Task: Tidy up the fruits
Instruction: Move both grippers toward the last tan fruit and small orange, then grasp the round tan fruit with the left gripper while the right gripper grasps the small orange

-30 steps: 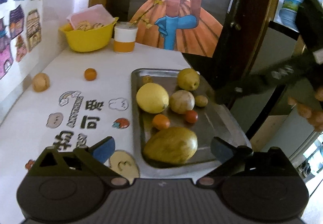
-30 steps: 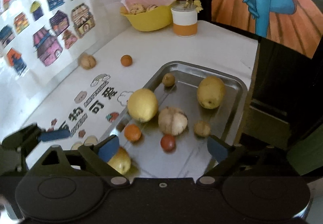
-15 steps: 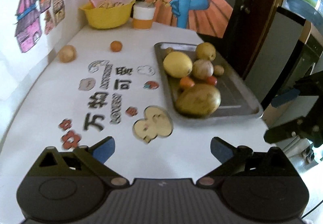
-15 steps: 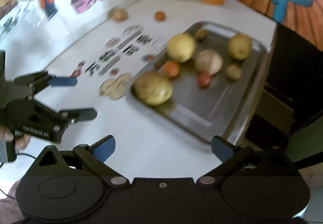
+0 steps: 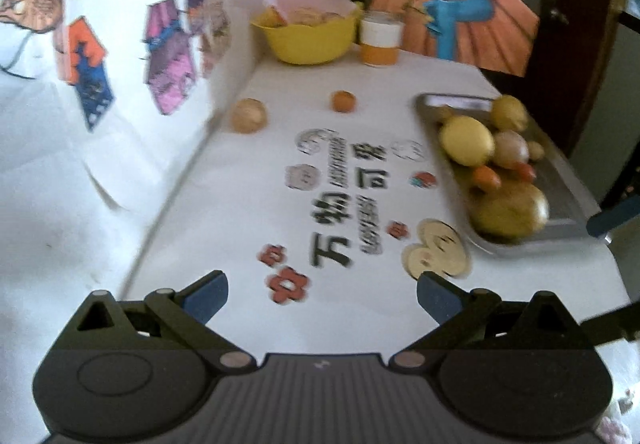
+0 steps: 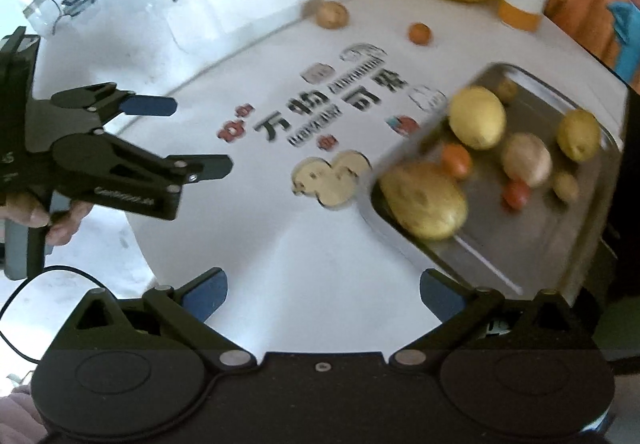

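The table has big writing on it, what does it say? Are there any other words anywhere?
"万物可爱": big black characters printed on the white table, a bit blurred.
Small slanted line between the characters: too blurred to read.
White lettering on the left gripper body: too blurred to read.
Nothing else readable.

The left tongs (image 5: 322, 294) are hanging wide apart with nothing between their blue-padded fingertips (image 5: 206, 294), and both black linkage arms are spreading outward from the body. Seen from the right wrist camera, the left tongs (image 6: 182, 136) are pointing rightward, one finger sitting above the other with a clear gap between, and a hand (image 6: 48, 218) is gripping the handle at the frame's left edge. The right tongs (image 6: 322, 294) are likewise gaping, empty, with the fingers angling forward. One blue pad of the right tongs (image 5: 614, 214) is showing at the left camera's right edge.
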A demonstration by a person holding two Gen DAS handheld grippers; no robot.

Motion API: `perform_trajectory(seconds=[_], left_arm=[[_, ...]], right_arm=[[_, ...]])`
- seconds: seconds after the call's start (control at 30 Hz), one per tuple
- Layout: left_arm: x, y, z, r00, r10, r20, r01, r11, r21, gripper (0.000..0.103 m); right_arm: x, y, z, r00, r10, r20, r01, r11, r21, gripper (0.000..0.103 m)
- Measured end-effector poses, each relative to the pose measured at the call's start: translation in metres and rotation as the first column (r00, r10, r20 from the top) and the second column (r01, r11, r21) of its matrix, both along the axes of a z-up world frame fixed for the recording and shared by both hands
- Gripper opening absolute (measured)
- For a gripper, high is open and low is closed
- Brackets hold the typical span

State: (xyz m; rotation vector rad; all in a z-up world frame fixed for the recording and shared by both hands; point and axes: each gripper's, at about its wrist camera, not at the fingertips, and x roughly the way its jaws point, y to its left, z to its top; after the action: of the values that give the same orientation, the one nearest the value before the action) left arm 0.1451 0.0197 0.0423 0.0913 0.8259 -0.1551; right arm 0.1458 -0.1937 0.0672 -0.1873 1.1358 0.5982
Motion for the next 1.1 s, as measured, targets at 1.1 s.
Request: perform_trajectory(seconds=[1.1], left_arm=[[0.194, -0.003, -0.045, 0.984, 0.138, 0.113, -0.139, 0.99, 0.003, 0.102]], right_arm=[[0.284, 0.024, -0.063, 0.963, -0.266, 0.046, 0.258, 0.958, 0.129, 0.102]])
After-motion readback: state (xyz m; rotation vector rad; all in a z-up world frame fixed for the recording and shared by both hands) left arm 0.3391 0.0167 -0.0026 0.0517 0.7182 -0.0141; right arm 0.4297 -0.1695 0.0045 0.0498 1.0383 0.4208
